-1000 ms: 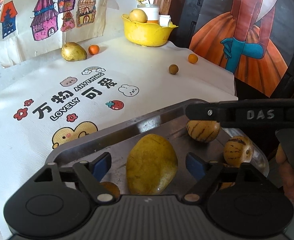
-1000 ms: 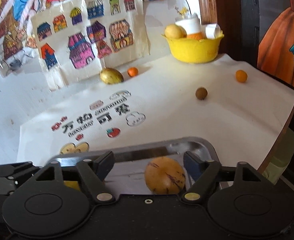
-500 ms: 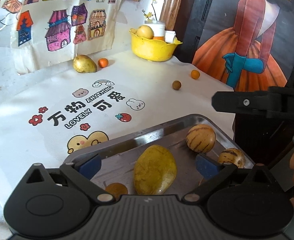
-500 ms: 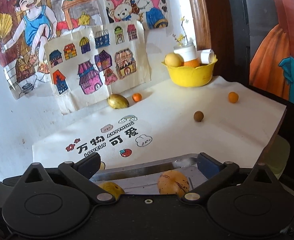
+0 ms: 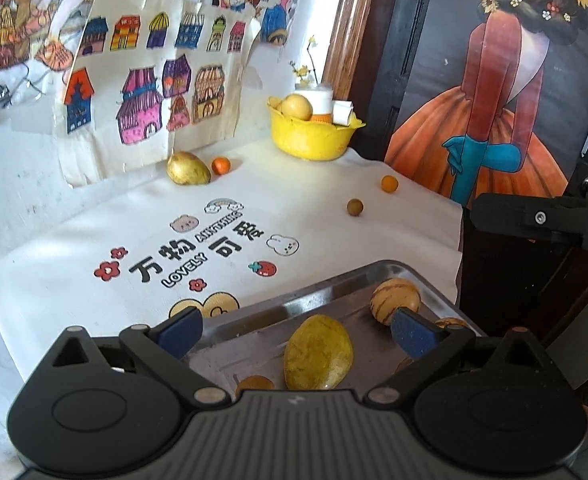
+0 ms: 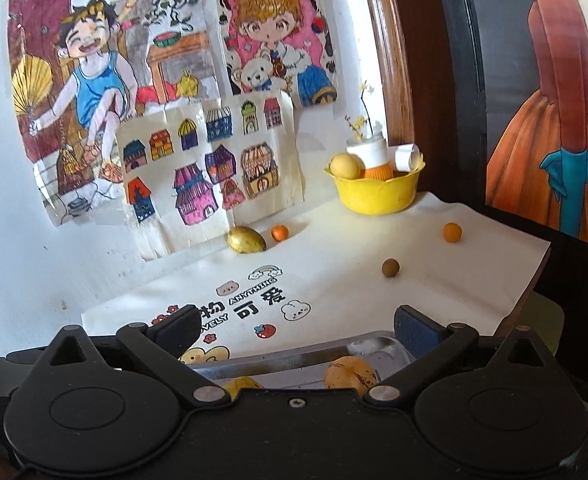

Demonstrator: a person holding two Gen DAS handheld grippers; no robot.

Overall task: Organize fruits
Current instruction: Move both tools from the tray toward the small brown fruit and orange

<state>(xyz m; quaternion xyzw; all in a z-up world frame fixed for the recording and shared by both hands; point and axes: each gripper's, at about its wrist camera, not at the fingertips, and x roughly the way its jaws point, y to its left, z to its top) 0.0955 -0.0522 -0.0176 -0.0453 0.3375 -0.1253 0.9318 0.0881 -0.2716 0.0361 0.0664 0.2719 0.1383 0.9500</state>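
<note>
A metal tray (image 5: 334, 280) at the table's near edge holds a yellow mango (image 5: 318, 354), two striped round fruits (image 5: 394, 300) and a small orange fruit (image 5: 254, 384). My left gripper (image 5: 297, 330) hovers above it, open and empty. My right gripper (image 6: 297, 329) is also open and empty above the tray (image 6: 294, 354), with a striped fruit (image 6: 350, 372) below it. On the white cloth lie a mango (image 5: 188, 168), an orange (image 5: 221, 165), a second orange (image 5: 389, 183) and a brown round fruit (image 5: 355, 207).
A yellow bowl (image 5: 314, 136) with a round fruit and a bottle stands at the back of the table by the wall. Drawings hang on the wall behind. The cloth's right edge (image 6: 534, 272) drops off beside a dark painted panel.
Both grippers have risen and drawn back from the tray, and their jaws have spread wider. The mango and the striped fruits stay in the tray.
</note>
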